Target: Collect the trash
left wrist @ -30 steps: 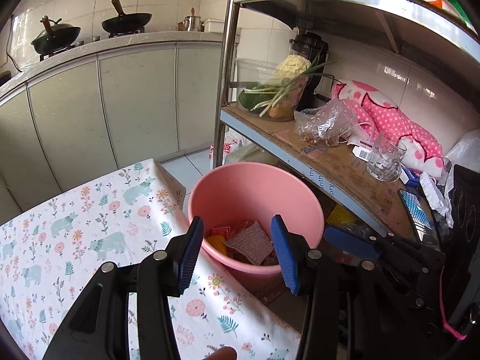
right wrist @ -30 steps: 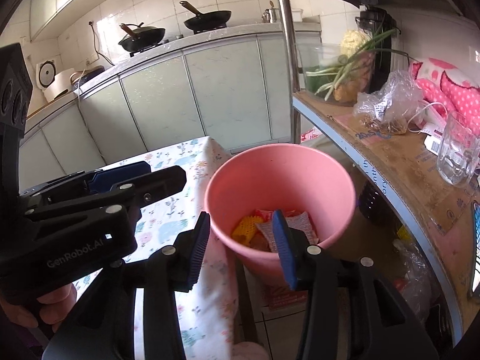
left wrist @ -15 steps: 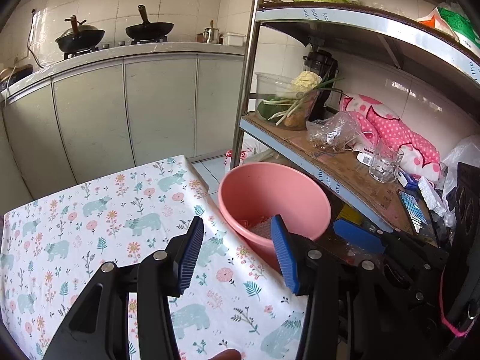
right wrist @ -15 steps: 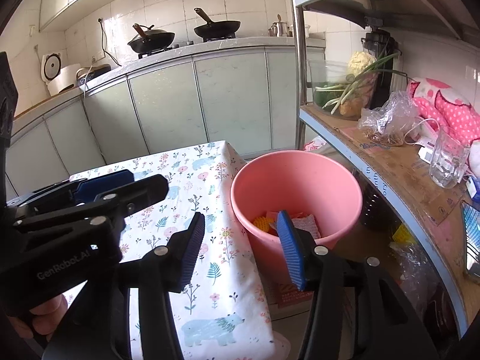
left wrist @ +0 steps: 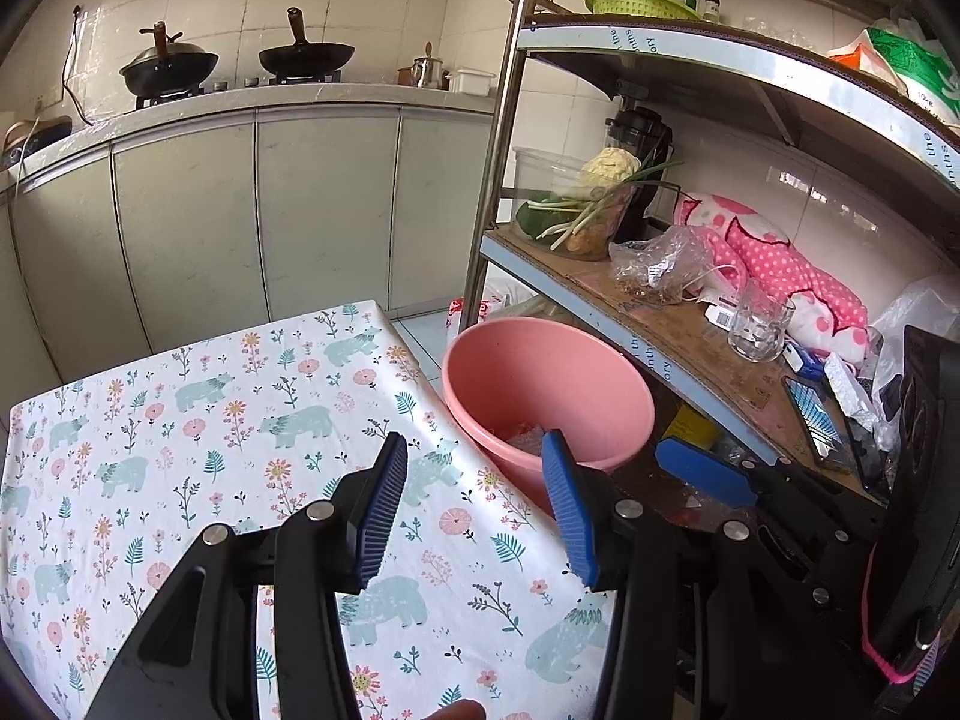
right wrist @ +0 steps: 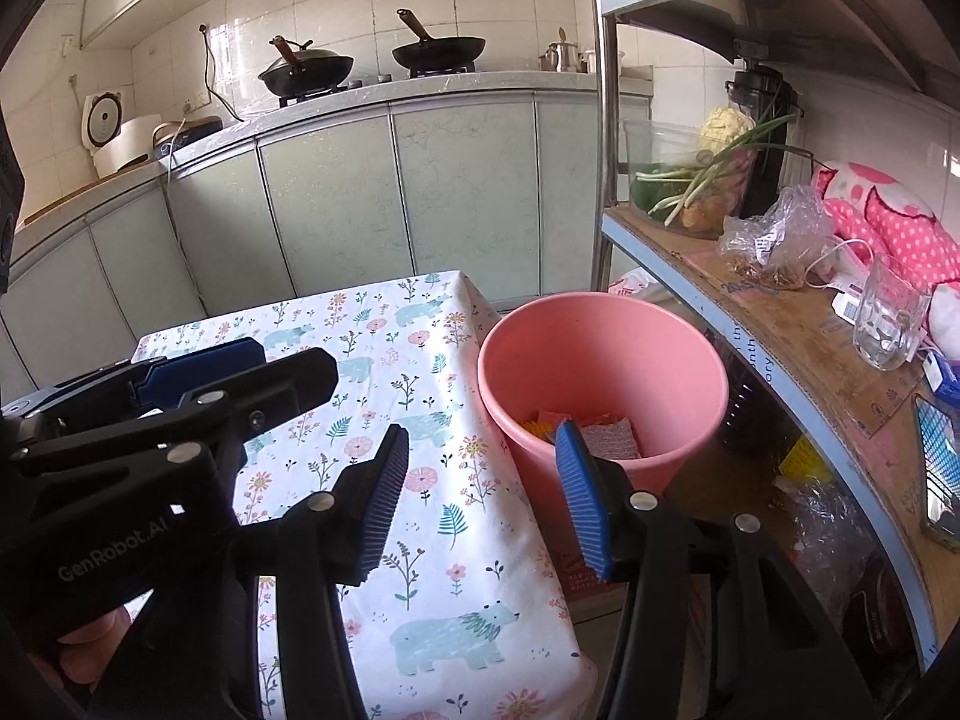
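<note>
My left claw [left wrist: 474, 495]: wide open, holding nothing.
My right claw [right wrist: 480, 480]: wide open, empty too.
Pink bucket [right wrist: 603, 360]: beside the table [right wrist: 420, 480], so trash [right wrist: 603, 435] drops in easily.

floral tablecloth [left wrist: 198, 420], two woks [right wrist: 372, 63], glass mug [right wrist: 888, 324], shelf rack [left wrist: 678, 330]
</note>
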Motion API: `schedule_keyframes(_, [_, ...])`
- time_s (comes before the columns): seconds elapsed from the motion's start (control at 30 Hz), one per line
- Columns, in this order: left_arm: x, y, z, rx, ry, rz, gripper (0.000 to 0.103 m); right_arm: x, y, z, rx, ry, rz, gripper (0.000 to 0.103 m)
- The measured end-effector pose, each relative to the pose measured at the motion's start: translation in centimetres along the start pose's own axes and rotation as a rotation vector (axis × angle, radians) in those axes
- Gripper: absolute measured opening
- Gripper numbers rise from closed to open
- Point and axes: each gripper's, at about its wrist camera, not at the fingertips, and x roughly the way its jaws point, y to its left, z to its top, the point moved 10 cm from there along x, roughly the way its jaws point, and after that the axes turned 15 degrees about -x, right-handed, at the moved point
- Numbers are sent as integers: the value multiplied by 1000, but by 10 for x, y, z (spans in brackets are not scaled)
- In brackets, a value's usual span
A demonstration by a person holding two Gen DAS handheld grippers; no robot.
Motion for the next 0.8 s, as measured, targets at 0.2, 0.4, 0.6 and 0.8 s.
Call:
schedule_keyframes(0.2, [-3,3,0,-13,-5,-6,46,0,3,0,-2,7,-2,52])
schedule_keyframes(0.4, [-6,4,1,-18,-11,-12,46,-1,7,2,-12,6,-3,52])
schedule_keyframes(0.6, [-9,4,2,-22,-15,-15,46,-1,10,2,-13,9,-2,52])
schedule_keyframes(0.8, [-9,5,2,-20,-17,-15,46,-2,11,2,-11,8,-3,52])
